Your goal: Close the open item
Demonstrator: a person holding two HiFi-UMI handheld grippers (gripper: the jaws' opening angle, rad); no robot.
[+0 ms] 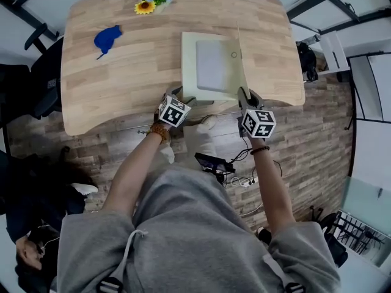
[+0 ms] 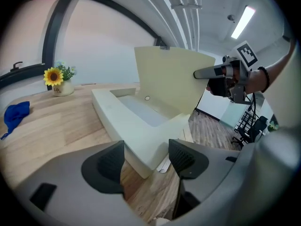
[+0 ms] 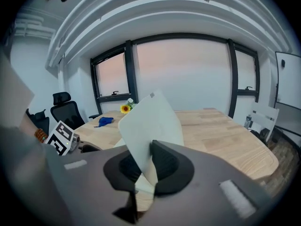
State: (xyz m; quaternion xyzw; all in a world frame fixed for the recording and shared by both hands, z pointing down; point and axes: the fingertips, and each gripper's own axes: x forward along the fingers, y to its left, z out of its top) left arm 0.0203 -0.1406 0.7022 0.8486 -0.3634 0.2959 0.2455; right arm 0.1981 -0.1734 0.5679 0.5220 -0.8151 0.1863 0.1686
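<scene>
Left gripper, fingers apart and empty, hovers just short of the near corner of the box at the front edge of the desk — well placed to steady the base. Right gripper, fingers clamped on the upright lid — swing it down over the base, letting go only once it lies flat. The sunflower pot stands well clear beyond.

Top: grey hoodie, pale drawstring, sleeves ending above the elbows.
Wrists: amber bead bracelet on the left, dark band on the right.
Tools: left gripper and right gripper, grey shells, black ribbed jaws.
Marker cubes: white, black square patterns.
</scene>
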